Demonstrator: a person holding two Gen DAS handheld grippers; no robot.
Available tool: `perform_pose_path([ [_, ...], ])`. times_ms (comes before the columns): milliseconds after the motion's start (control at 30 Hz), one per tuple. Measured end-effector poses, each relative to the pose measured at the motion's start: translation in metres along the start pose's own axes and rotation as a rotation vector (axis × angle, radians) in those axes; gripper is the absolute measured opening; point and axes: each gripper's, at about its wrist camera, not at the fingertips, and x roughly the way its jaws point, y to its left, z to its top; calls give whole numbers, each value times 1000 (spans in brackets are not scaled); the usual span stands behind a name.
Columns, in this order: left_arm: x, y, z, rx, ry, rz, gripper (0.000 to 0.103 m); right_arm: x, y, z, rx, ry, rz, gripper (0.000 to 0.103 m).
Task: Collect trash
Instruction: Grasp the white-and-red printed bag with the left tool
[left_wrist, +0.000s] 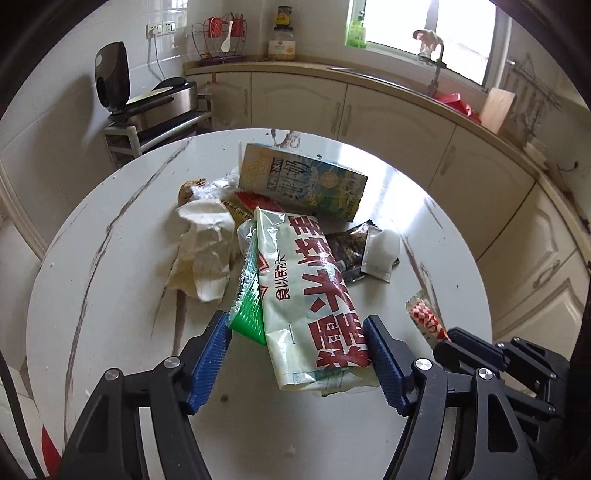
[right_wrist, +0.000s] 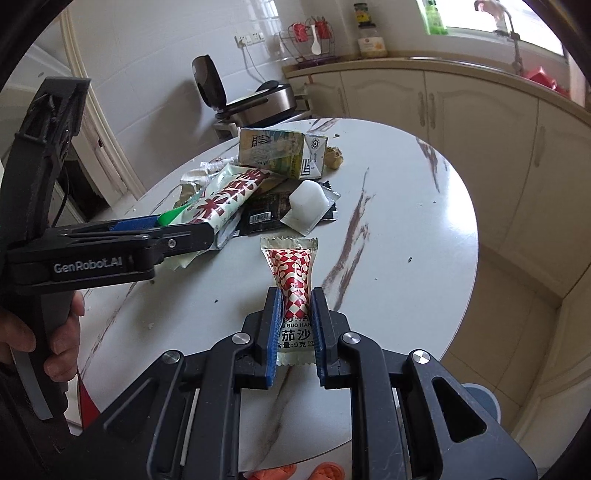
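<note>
The right gripper (right_wrist: 293, 325) pinches a red-checked ketchup sachet (right_wrist: 291, 275) above the round table (right_wrist: 406, 229), while the left gripper (left_wrist: 297, 350), half-open, straddles a large snack bag (left_wrist: 314, 295) in the trash pile.

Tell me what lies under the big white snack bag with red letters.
Under the snack bag a green wrapper pokes out on one side and a dark packet on the other. Anything beneath its middle is covered.

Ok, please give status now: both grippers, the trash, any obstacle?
Right gripper shut on red-checked sachet. Left gripper straddles big white wrapper, right pad touching. Milk carton and other trash remain on table.
</note>
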Motion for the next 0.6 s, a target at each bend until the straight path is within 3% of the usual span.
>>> perform_pose_path([
  [300,-53,68,-72,-47,8,-10,68,-9,38,-17,-25,14,32,16],
  [533,-49,76,-84,-52,51,18,72,-2,63,-28,-47,52,46,16],
  [600,-46,73,-82,-44,47,30,78,-2,64,-29,-49,53,38,16],
])
